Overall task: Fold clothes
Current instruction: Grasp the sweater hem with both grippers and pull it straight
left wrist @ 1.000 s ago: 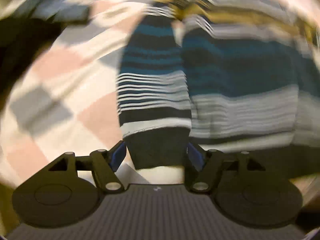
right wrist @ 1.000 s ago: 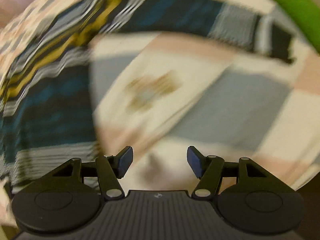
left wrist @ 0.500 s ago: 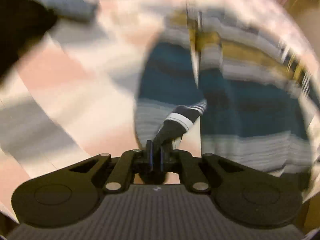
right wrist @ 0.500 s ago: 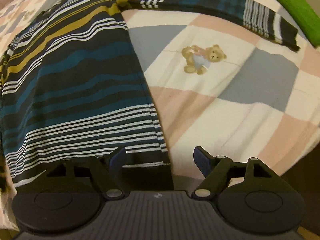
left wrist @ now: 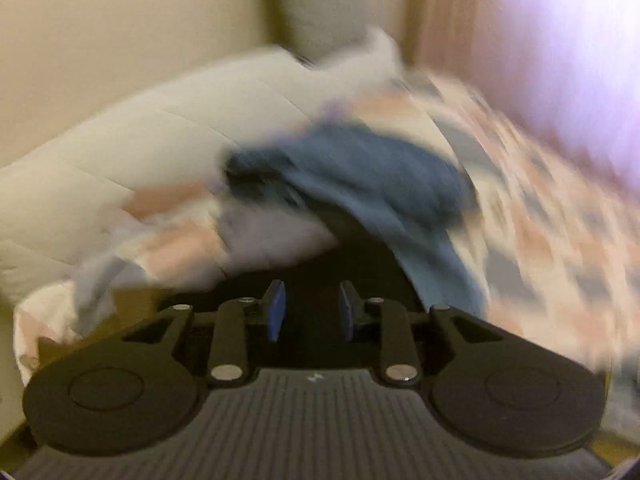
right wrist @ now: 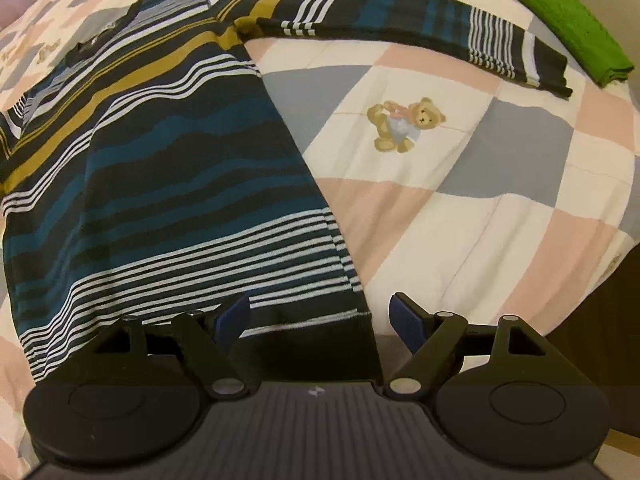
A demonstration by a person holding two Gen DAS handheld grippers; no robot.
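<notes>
A striped sweater (right wrist: 168, 168) in navy, teal, white and mustard lies flat on a checked quilt (right wrist: 460, 200). Its right sleeve (right wrist: 420, 28) stretches out toward the far right. My right gripper (right wrist: 320, 316) is open, its fingers straddling the bottom right corner of the hem. My left gripper (left wrist: 310, 312) is partly open and empty, with only dark cloth behind the gap. It points toward the head of the bed; the view is blurred. The sweater does not show in the left wrist view.
A green folded cloth (right wrist: 560, 20) lies at the far right of the quilt. A teddy bear print (right wrist: 404, 124) marks a white square. In the left wrist view, a blue garment (left wrist: 380, 176) and a black one lie near a white pillow (left wrist: 140, 152) by the wall.
My left gripper was shut on the sweater's left cuff half a second ago; now it has let go, opened partway and swung to face the pillow. The right gripper moved slightly closer to the hem.
</notes>
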